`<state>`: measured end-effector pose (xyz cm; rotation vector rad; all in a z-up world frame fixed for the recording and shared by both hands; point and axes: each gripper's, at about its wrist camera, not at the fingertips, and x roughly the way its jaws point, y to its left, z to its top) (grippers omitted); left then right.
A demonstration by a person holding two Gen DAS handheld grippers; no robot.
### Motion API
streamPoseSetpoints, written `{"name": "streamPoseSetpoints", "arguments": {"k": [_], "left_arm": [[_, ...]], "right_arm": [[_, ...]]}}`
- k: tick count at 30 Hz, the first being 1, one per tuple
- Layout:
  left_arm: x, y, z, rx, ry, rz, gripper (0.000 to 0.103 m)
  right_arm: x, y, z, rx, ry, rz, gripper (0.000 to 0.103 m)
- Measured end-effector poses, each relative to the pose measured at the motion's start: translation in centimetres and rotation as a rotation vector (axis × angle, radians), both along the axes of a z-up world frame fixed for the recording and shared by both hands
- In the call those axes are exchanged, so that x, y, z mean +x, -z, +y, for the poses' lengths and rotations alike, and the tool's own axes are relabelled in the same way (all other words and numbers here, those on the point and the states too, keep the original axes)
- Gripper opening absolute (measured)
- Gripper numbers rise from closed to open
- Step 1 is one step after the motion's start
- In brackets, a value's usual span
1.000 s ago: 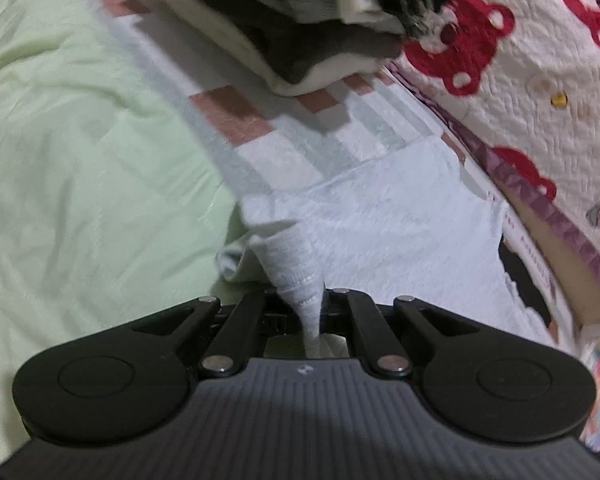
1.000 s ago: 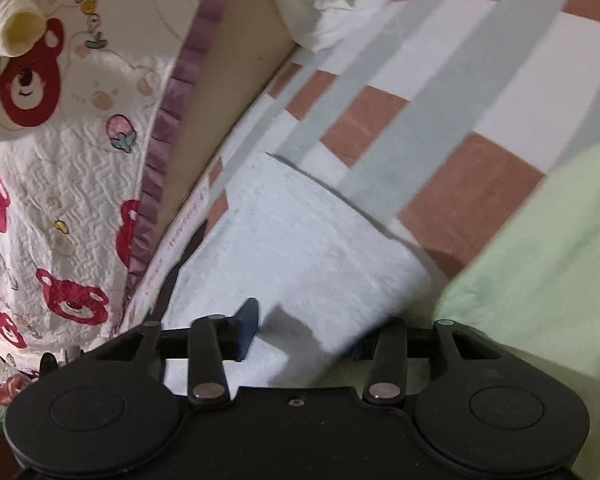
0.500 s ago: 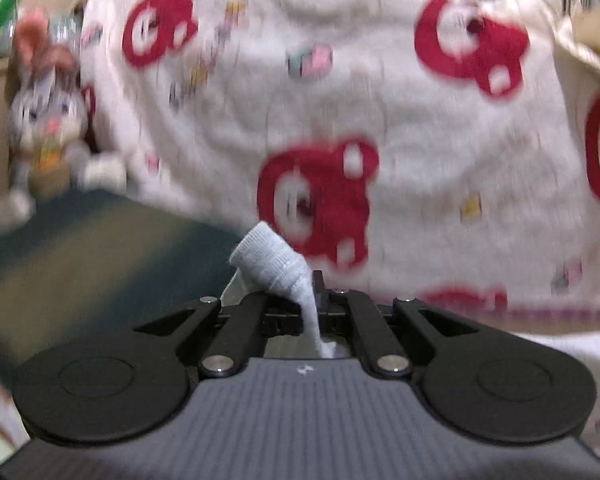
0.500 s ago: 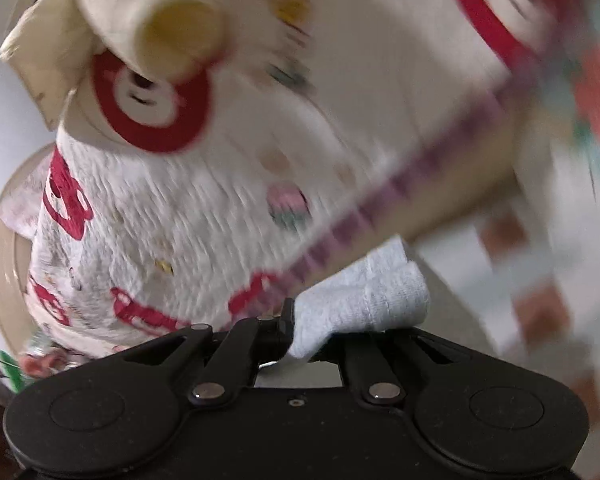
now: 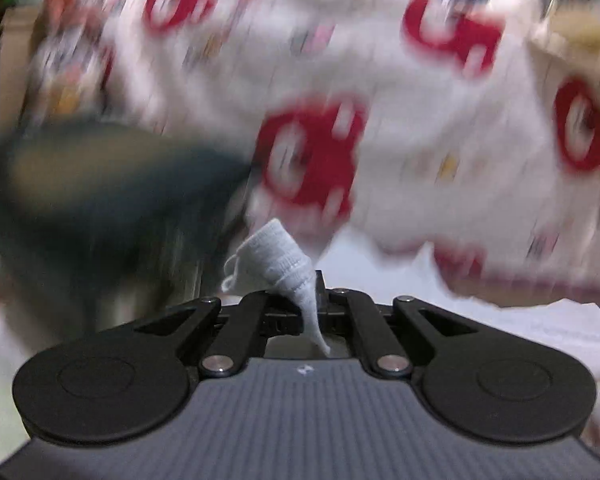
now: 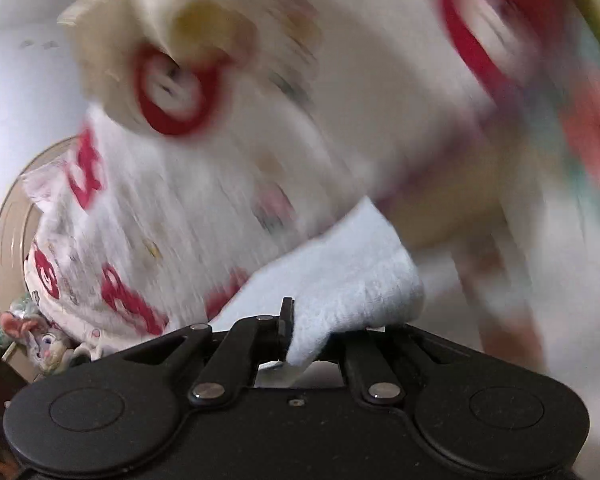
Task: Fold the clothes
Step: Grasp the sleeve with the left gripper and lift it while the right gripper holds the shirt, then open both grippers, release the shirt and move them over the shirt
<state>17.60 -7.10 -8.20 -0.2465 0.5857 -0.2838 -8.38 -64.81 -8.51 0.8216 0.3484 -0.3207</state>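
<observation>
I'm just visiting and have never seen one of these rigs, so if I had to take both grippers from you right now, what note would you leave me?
Left gripper: shut on a bunched corner of the white garment.
Right gripper: shut on another edge of the white garment.
Where things are: both pinched ends are held up in front of the red-bear quilt. The views are motion-blurred, so the rest of the cloth is out of sight.
Done: both ends gripped and lifted.
Left: no fold is visible yet. Probably lay it flat, fold it, then release. Keep both grips closed meanwhile.
</observation>
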Motion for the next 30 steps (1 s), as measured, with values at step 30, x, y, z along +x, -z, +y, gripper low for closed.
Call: {"name": "streamPoseSetpoints", "arguments": {"k": [30], "left_arm": [[-1.6, 7.0, 0.0, 0.265, -0.202, 0.597, 0.032]], "right_arm": [[-6.5, 9.5, 3.0, -0.445, 0.347, 0.495, 0.014]]}}
